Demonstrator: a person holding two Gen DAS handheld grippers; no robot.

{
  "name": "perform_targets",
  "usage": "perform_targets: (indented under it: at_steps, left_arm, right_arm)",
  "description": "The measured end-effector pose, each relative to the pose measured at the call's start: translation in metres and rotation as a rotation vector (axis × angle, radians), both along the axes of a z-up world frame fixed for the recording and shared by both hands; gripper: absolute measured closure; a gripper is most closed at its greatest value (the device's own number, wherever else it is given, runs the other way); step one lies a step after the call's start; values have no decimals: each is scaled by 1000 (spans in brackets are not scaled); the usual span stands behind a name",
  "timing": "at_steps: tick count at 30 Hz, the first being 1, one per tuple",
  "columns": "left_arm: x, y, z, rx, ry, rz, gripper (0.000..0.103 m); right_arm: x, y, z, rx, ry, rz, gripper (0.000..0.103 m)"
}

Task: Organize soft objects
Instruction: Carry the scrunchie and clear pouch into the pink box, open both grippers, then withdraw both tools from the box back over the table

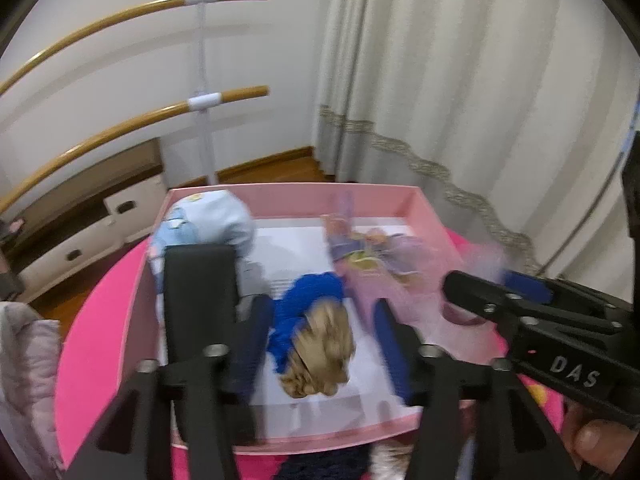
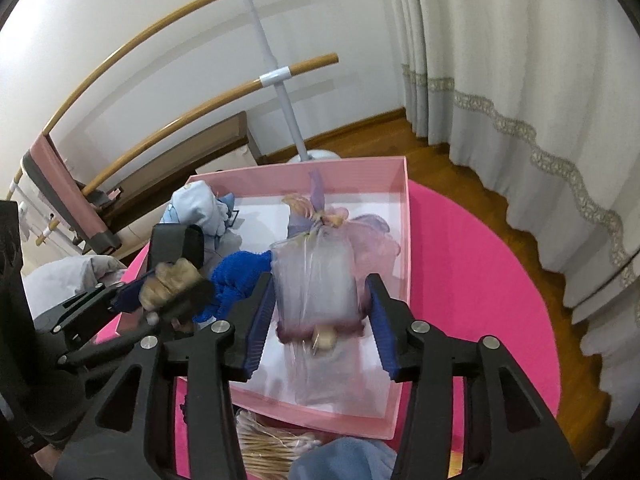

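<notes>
We hold both grippers over a pink box (image 1: 430, 216) that sits on a round hot-pink table (image 2: 480, 280).

Our left gripper (image 1: 320, 344) stands with its jaws apart. Between its blue pads (image 1: 394, 352), but not pressed by either, lies a doll with blond hair and a blue knit dress (image 1: 316, 320), on the white floor of the box near its front wall. The picture is blurred here, so we cannot tell whether the hair brushes a pad. Seen from the right wrist, the same doll (image 2: 236, 276) lies left of the middle of the box, with the left gripper (image 2: 160, 292) reaching in from the left over the doll's head.

Our right gripper (image 2: 320, 320) is open only partway, a finger on each side of a doll in a clear plastic bag (image 2: 316, 280). The bag lies lengthwise in the right half of the box, a lilac and pink skirt (image 2: 372, 236) spreading beyond it toward the far wall. The pads sit just beside the bag; the blur keeps us from saying whether they touch it. From the left wrist, the right gripper (image 1: 492, 288) comes in from the right over that pale purple doll (image 1: 372, 256).

A light blue soft toy (image 1: 208, 220) fills the far left corner of the box. In front of the box, on the table, lie a bundle of straw-coloured fibres (image 2: 272, 444) and a blue-grey cloth (image 2: 344, 460). Behind stand wooden barre rails (image 1: 160, 4), a low drawer unit (image 1: 92, 216) and pale curtains (image 2: 520, 60).
</notes>
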State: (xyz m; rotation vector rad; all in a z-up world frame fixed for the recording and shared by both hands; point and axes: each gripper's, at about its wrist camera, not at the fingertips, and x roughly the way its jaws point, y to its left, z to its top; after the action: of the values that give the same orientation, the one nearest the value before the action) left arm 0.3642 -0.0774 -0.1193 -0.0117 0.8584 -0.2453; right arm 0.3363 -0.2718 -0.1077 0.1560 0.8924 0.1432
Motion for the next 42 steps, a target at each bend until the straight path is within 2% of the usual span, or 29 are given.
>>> perform_targets:
  at_steps: [1, 2, 3, 4, 6, 7, 9, 11, 17, 21, 32, 42]
  left_arm:
    - [-1, 3, 0, -4, -6, 8, 32]
    - [-2, 8, 1, -17, -15, 19, 20]
    - [-4, 11, 3, -26, -25, 29, 13]
    - [-7, 14, 5, -30, -37, 36, 11]
    - [-12, 19, 9, -34, -57, 41, 8]
    - [-16, 21, 12, -35, -66, 43, 7]
    - [-23, 27, 16, -36, -91, 54, 0]
    - [-33, 32, 21, -25, -125, 68, 0]
    - [-71, 35, 39, 69, -209, 90, 0]
    - [-100, 35, 49, 101, -253, 92, 0]
    - [-186, 48, 73, 86, -316, 96, 0]
    - [-273, 64, 100, 70, -365, 119, 0]
  right_arm:
    - [0, -3, -2, 4, 2, -6, 59]
    - [0, -4, -3, 10, 3, -10, 56]
    - [0, -6, -3, 16, 3, -14, 49]
    - [-1, -7, -4, 21, 2, -20, 45]
    - [-4, -9, -2, 30, -8, -27, 29]
    - [-5, -10, -1, 36, -12, -29, 25]
    - [-8, -12, 2, 50, -25, -41, 8]
    - [-14, -14, 6, 65, -43, -54, 0]
    - [-38, -8, 27, 66, -112, -79, 0]
    - [-61, -2, 43, 70, -158, -78, 0]
    - [-153, 7, 90, 45, -309, -106, 0]
    - [-232, 19, 104, -14, -398, -144, 0]
